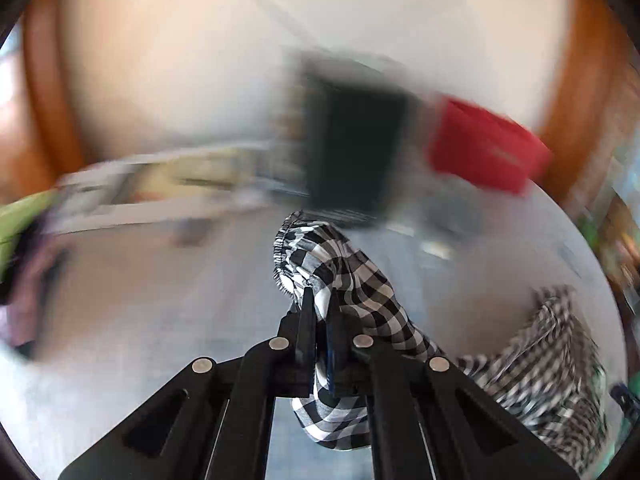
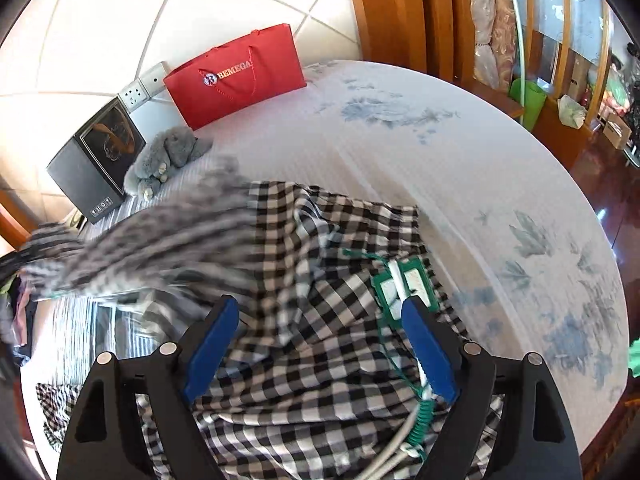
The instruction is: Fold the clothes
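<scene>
The left gripper [image 1: 320, 300] pinched the elastic-gathered edge of the checked garment [image 1: 352, 280], probably lifting it to spread. The right gripper [image 2: 320, 320] hung spread above thin, rumpled gingham on the bed [image 2: 400, 140]; a glossy red bag [image 2: 236, 80] stood at eleven o'clock.

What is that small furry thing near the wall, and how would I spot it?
Start at the tall red paper gift bag standing against the white tiled wall. Just in front of it, on the pale blue-patterned bedsheet, lies a grey plush rabbit toy beside a black box. It alone is soft and fuzzy.
</scene>
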A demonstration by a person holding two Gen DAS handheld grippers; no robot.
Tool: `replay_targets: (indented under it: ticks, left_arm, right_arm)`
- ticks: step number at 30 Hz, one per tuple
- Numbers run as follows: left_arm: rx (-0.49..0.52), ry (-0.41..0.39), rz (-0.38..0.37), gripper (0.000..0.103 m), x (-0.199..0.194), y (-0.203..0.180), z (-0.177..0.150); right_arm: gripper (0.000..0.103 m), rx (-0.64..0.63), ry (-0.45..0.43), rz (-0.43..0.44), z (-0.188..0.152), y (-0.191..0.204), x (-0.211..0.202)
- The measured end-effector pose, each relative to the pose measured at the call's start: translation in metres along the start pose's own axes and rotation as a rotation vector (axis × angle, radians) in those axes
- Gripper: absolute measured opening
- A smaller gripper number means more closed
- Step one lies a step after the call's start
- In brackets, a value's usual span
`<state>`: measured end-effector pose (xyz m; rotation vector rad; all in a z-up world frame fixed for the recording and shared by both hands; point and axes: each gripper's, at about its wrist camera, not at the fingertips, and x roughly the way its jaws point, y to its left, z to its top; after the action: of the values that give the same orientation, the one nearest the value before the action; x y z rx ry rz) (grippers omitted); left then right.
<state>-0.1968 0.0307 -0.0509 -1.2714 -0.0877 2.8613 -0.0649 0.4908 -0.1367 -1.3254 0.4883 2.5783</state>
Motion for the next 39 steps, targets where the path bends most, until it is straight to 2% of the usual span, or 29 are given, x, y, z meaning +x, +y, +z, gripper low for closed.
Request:
replay_targets:
  ticks: [1,3,4,5,6,8,11,16,17,27,29,31,32,33,34,35,36,37,38,39]
  left_arm:
    - [-0.034,-0.017,0.062,0.002,-0.014,0.028,0.002]
    - [-0.082,-0.002,0.173,0.005,-0.027,0.080,0.001]
    - [-0.106,0.008,0.224,0.022,-0.034,0.105,0.000]
    - [-0.126,0.039,0.226,0.037,-0.032,0.124,-0.002]
    - [-0.146,0.068,0.226,0.057,-0.031,0.142,-0.003]
    - [-0.164,0.089,0.188,0.058,-0.039,0.162,-0.015]
    - [-0.119,0.087,0.139,0.058,-0.054,0.168,-0.037]
    - [-0.034,0.142,0.072,0.058,-0.041,0.169,-0.071]
    - [-0.010,0.152,0.072,0.058,-0.025,0.164,-0.071]
    - [0.235,0.184,0.069,0.058,0.054,0.143,-0.093]
    - [0.272,0.193,0.074,0.058,0.069,0.142,-0.095]
    - [0.279,0.201,0.082,0.058,0.084,0.143,-0.096]
    - [0.274,0.206,0.084,0.054,0.090,0.144,-0.096]
    - [0.268,0.213,0.087,0.023,0.096,0.146,-0.096]
    - [0.238,0.232,0.091,0.006,0.099,0.151,-0.093]
    - [0.200,0.222,0.071,0.006,0.096,0.156,-0.089]
    - [0.163,0.212,0.051,0.004,0.091,0.161,-0.085]
    - [0.142,0.193,0.036,0.004,0.082,0.165,-0.080]
    - [0.130,0.166,0.018,0.004,0.069,0.168,-0.073]
    - [0.125,0.137,-0.002,0.004,0.055,0.169,-0.068]
  right_arm:
    - [0.083,-0.001,0.013,-0.001,-0.004,0.001,0.001]
    - [0.083,-0.007,0.040,-0.001,-0.011,0.004,0.005]
    - [0.083,-0.011,0.055,-0.001,-0.014,0.006,0.008]
    - [0.083,-0.020,0.068,-0.002,-0.017,0.009,0.010]
    - [0.083,-0.029,0.082,-0.004,-0.020,0.012,0.011]
    - [0.083,-0.048,0.105,-0.011,-0.024,0.019,0.016]
    - [0.083,-0.074,0.123,-0.013,-0.026,0.033,0.020]
    - [0.083,-0.189,0.124,0.045,-0.018,0.079,0.020]
    - [0.083,-0.213,0.124,0.053,-0.016,0.093,0.022]
    - [0.085,-0.533,0.171,0.164,-0.004,0.234,0.053]
    - [0.094,-0.602,0.192,0.191,-0.001,0.262,0.065]
    - [0.095,-0.636,0.190,0.199,0.001,0.278,0.071]
    - [0.095,-0.631,0.179,0.193,0.004,0.279,0.072]
    - [0.095,-0.626,0.168,0.188,0.007,0.281,0.073]
    - [0.095,-0.621,0.158,0.183,0.010,0.283,0.074]
    - [0.095,-0.616,0.147,0.178,0.014,0.284,0.075]
    - [0.093,-0.611,0.136,0.172,0.017,0.286,0.076]
    - [0.061,-0.606,0.125,0.167,0.020,0.288,0.077]
    - [0.007,-0.600,0.115,0.162,0.023,0.289,0.078]
    - [0.003,-0.595,0.104,0.157,0.026,0.291,0.079]
